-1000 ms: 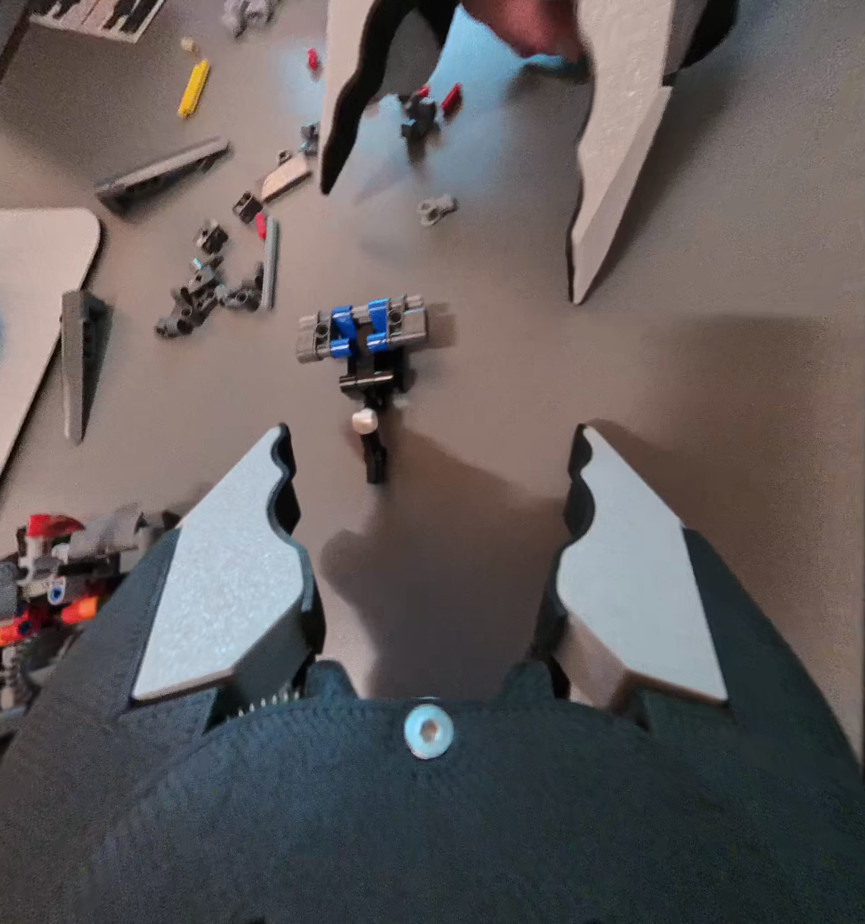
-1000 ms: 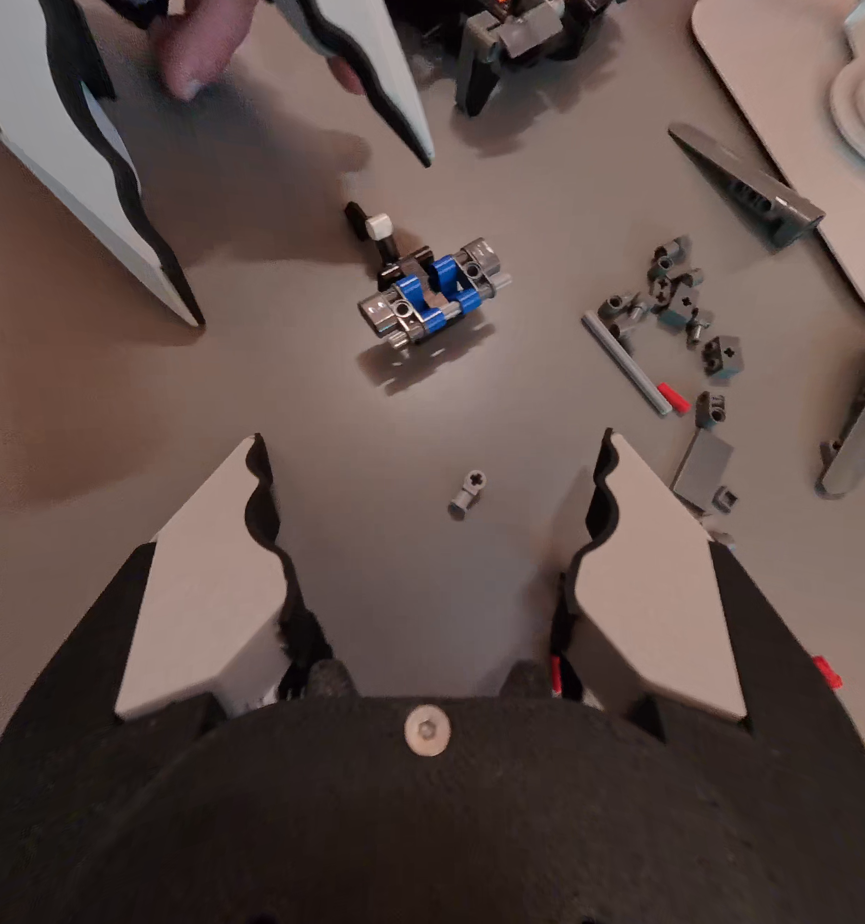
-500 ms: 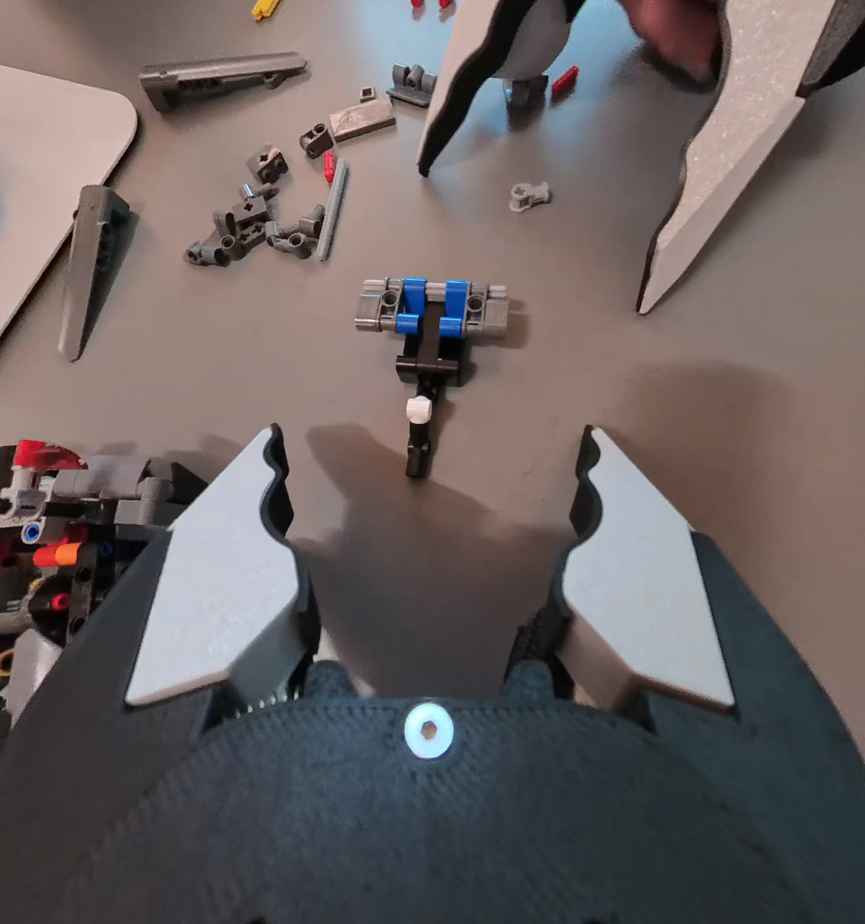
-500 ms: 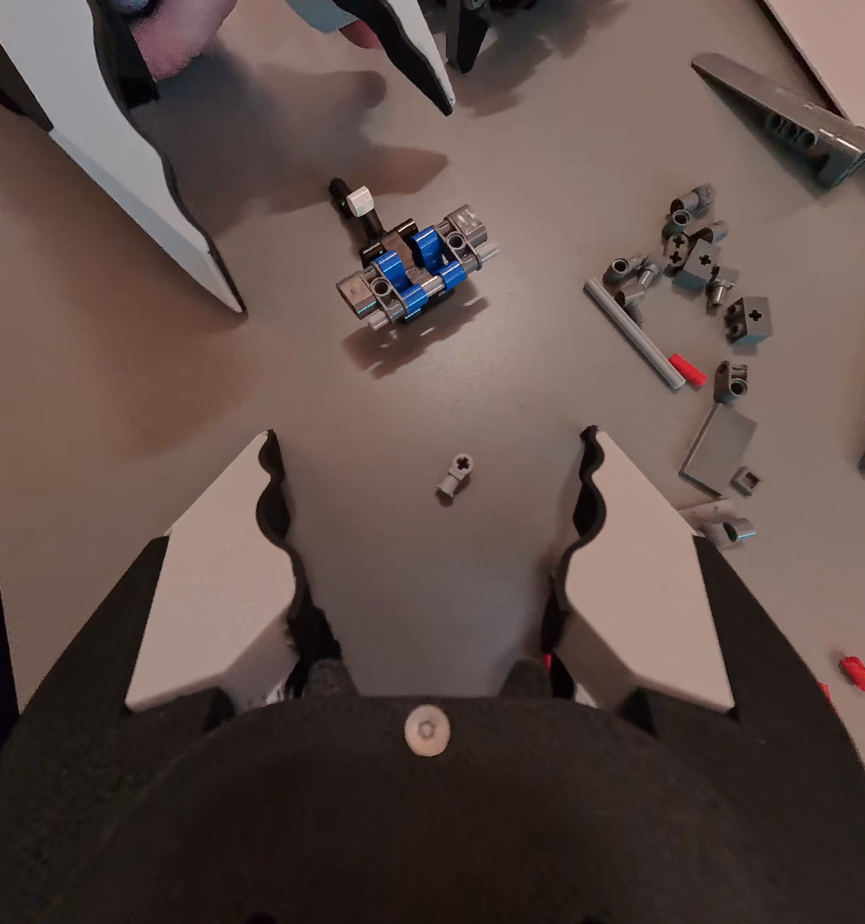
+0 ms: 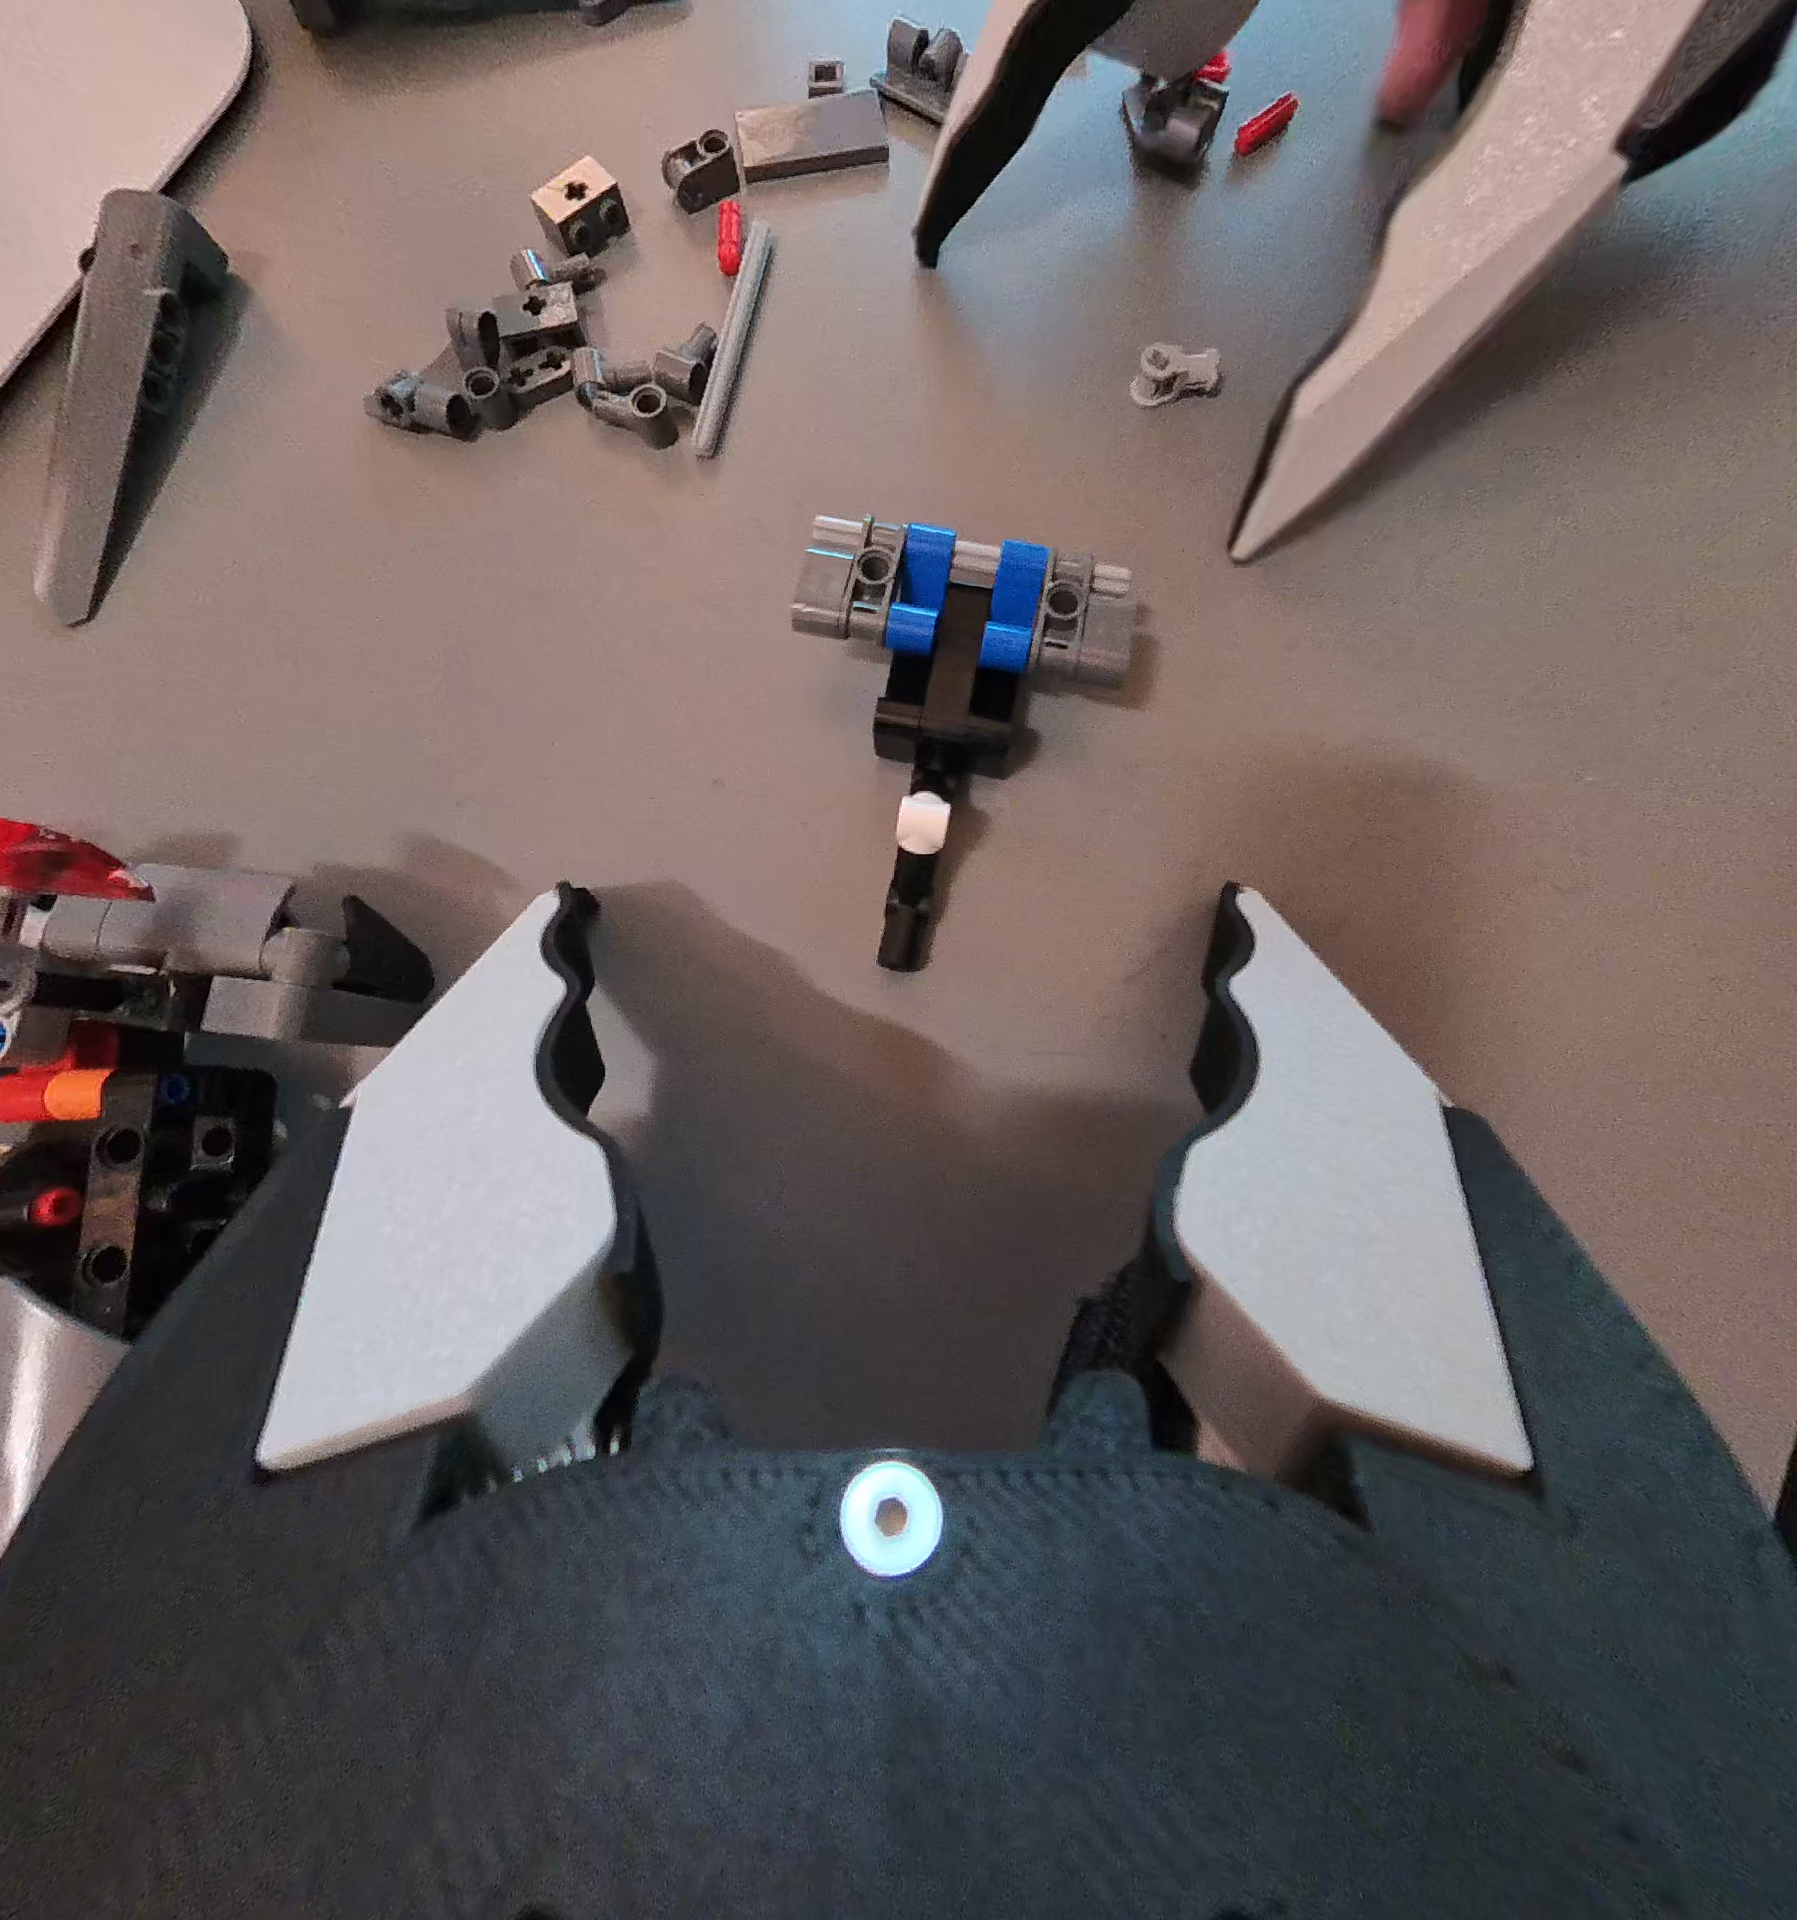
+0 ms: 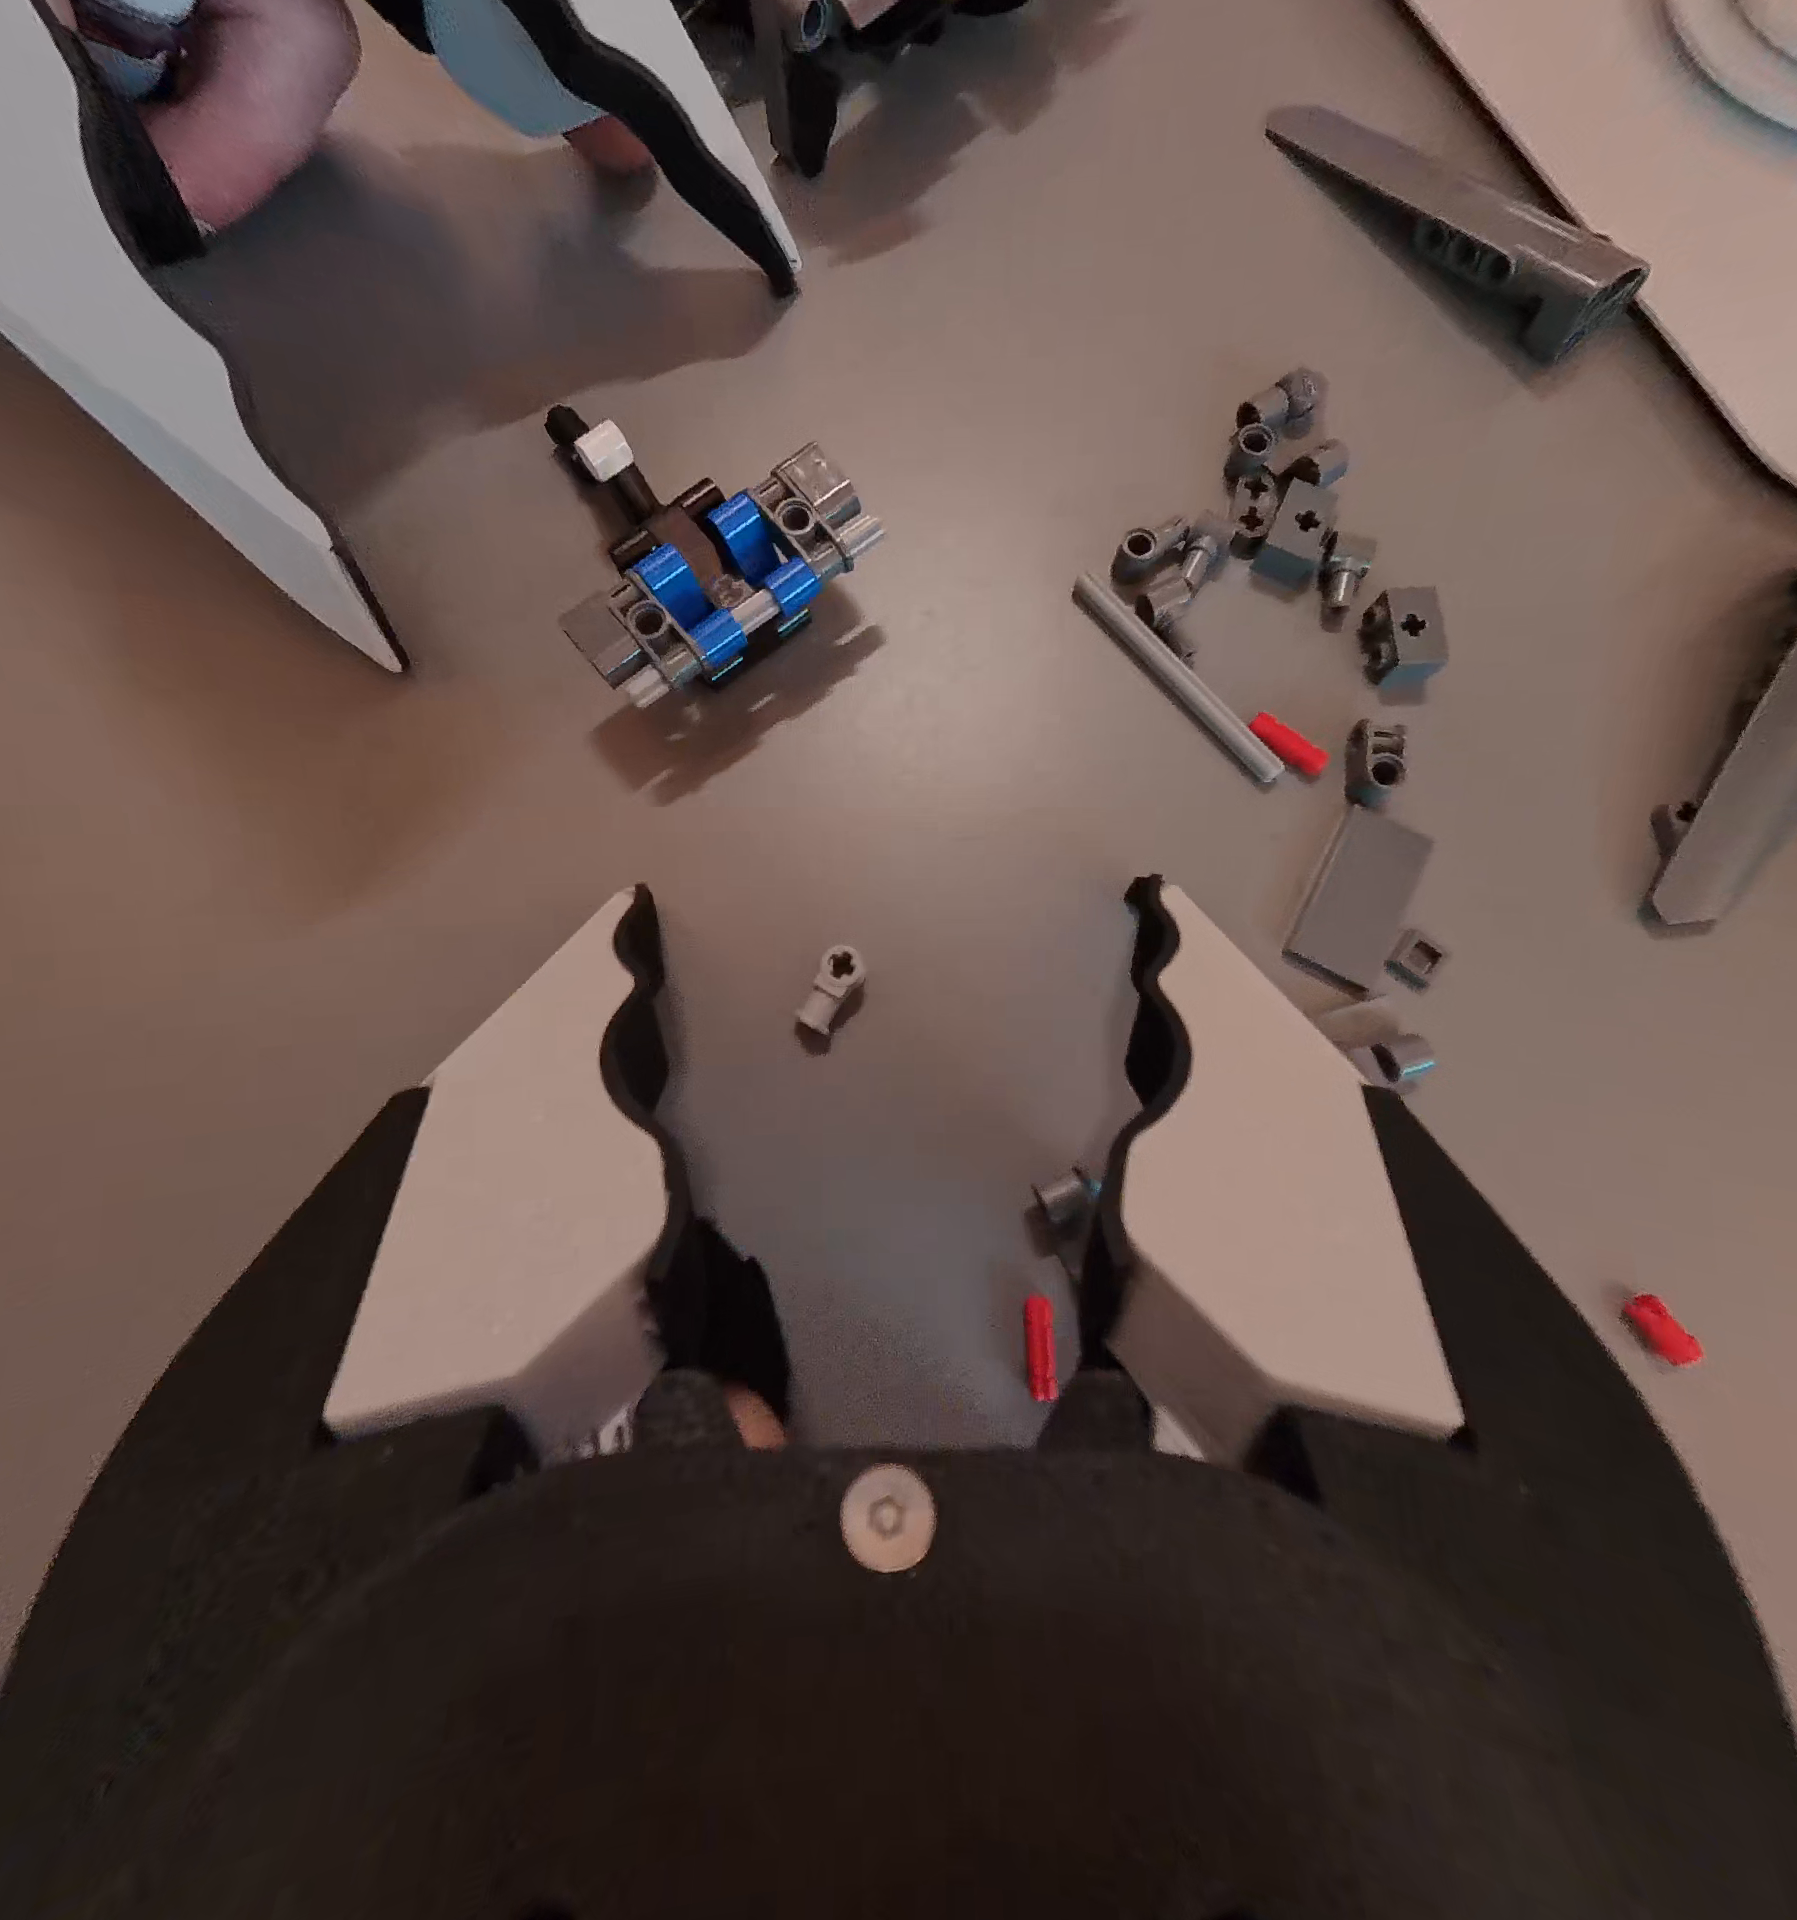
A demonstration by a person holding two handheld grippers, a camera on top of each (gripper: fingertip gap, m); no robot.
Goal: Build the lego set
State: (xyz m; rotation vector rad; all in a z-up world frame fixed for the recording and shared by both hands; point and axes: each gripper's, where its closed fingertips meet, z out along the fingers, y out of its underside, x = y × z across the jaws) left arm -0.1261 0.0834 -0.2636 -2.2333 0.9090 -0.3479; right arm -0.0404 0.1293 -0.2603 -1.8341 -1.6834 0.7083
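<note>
A small grey, blue and black lego assembly (image 5: 961, 613) with a black axle and white bush lies on the grey table, also in the right wrist view (image 6: 712, 577). My left gripper (image 5: 894, 904) is open and empty, its tips just short of the axle's end. My right gripper (image 6: 889, 894) is open and empty, hovering over a small light grey connector (image 6: 829, 987). The same connector shows in the left wrist view (image 5: 1174, 374), between the far right gripper's fingers (image 5: 1413, 301). The left gripper's fingers (image 6: 187, 416) show at the top left of the right wrist view.
A pile of dark grey connectors (image 5: 551, 353) (image 6: 1278, 530) lies with a grey axle (image 6: 1174, 675) and red pins (image 6: 1287, 743). A partly built model (image 5: 94, 1060) sits at the left. Long grey panels (image 5: 109, 395) (image 6: 1476, 239) and a pale board (image 5: 52, 177) lie nearby.
Both grippers have moved lower and closer to the table. The assembly now sits farther up in the left wrist view. More loose parts show under the right gripper.
</note>
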